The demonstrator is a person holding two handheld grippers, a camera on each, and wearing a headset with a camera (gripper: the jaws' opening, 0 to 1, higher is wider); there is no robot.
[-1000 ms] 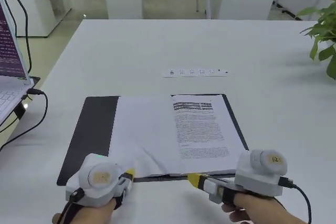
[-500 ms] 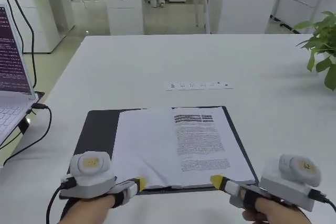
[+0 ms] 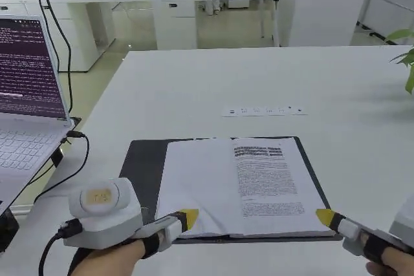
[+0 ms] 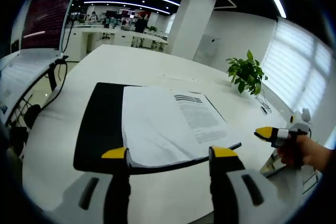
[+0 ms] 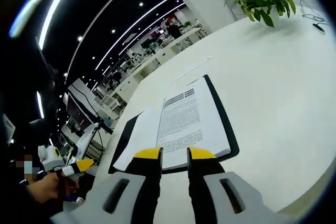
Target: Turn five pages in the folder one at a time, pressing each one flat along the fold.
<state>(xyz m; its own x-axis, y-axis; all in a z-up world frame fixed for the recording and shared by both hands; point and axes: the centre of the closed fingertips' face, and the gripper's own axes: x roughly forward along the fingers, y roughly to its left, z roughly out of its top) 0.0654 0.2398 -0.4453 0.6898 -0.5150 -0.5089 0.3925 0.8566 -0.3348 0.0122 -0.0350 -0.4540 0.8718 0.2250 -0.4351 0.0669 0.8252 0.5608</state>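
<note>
While the folder [image 3: 143,169] lies open on the white worktop [image 3: 213,75], its printed page [image 3: 268,182] flat on the right side, both tools are at its near edge. By the near-left corner of the pages, the left tool [image 3: 187,218] has its jaws spread wide and empty. Off the near-right corner, the right tool [image 3: 326,216] has its jaws a narrow gap apart, gripping nothing. A laptop [image 3: 26,95] stands to the left.

Head view overhead; gripper views share folder [image 3: 226,185]
</note>
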